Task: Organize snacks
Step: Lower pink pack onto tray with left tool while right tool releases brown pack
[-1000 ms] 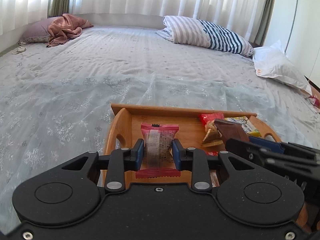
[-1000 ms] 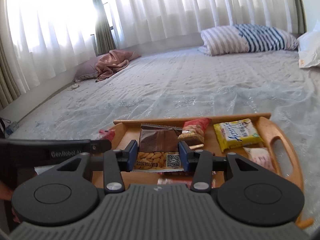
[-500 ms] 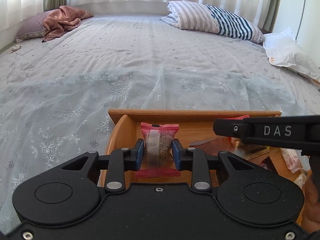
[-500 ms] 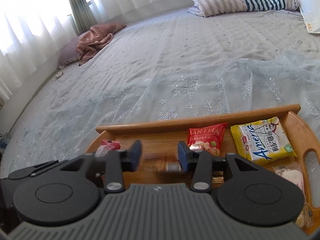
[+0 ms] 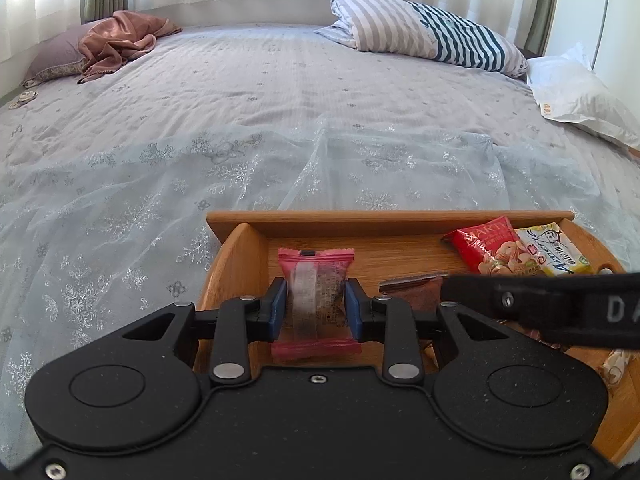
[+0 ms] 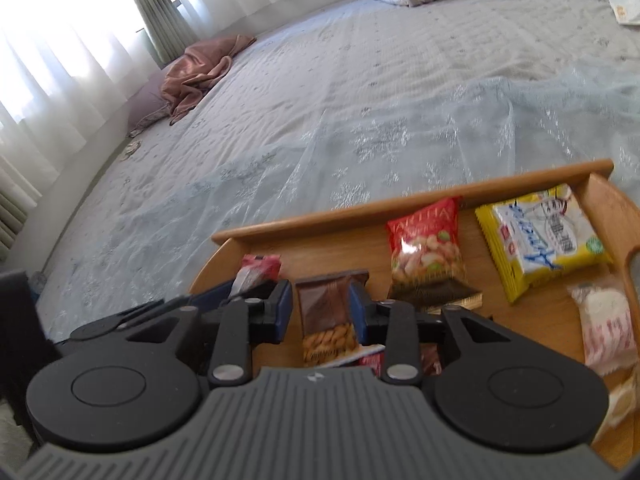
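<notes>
A wooden tray (image 5: 380,220) lies on the bed. My left gripper (image 5: 316,308) is shut on a pink snack packet (image 5: 316,300), held upright over the tray's left end. My right gripper (image 6: 320,308) is closing on a brown almond packet (image 6: 328,312); its blue pads touch the packet's sides just above the tray floor. In the left wrist view the right gripper's black finger (image 5: 520,304) crosses at the right, with the brown packet (image 5: 416,292) at its tip. In the right wrist view the left gripper (image 6: 224,296) with the pink packet (image 6: 256,270) sits close on the left.
A red nut packet (image 6: 426,248), a yellow packet (image 6: 548,236) and a white-and-pink packet (image 6: 604,320) lie in the tray (image 6: 400,208). Behind it the bed stretches away to a striped pillow (image 5: 432,36), a pink cloth (image 5: 116,40) and a white bag (image 5: 580,96).
Both grippers have come lower and closer over the tray. The right jaws have narrowed onto the brown almond packet, which now points lengthwise. The left grip on the pink packet is unchanged.
</notes>
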